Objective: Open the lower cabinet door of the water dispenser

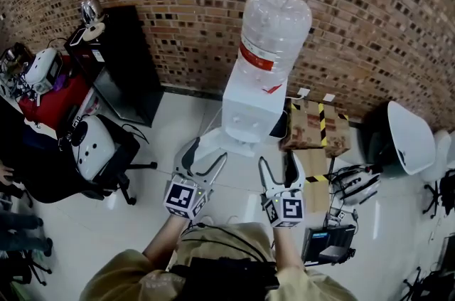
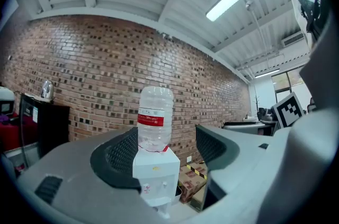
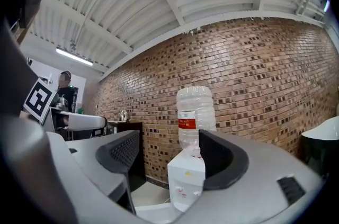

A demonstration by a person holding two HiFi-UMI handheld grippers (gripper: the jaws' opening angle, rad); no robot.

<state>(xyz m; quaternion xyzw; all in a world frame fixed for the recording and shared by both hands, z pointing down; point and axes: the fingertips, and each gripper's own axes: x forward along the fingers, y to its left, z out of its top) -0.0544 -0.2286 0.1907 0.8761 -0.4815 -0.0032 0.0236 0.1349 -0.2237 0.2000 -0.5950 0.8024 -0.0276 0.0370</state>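
I am counting one water dispenser (image 1: 249,118), one bottle (image 1: 274,36) sitting atop it. I am holding two claws before dispenser: left gripper (image 1: 207,150), right gripper (image 1: 276,161). One taped cardboard box (image 1: 316,125) lying right of dispenser, one black cabinet (image 1: 124,65) standing left. Two chairs flanking dispenser: left chair (image 1: 96,146), right chair (image 1: 409,136).

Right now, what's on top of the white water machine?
A big clear bottle with a red label stands upside down on the white dispenser. Its neck sinks into the dispenser's top, so its opening is hidden.
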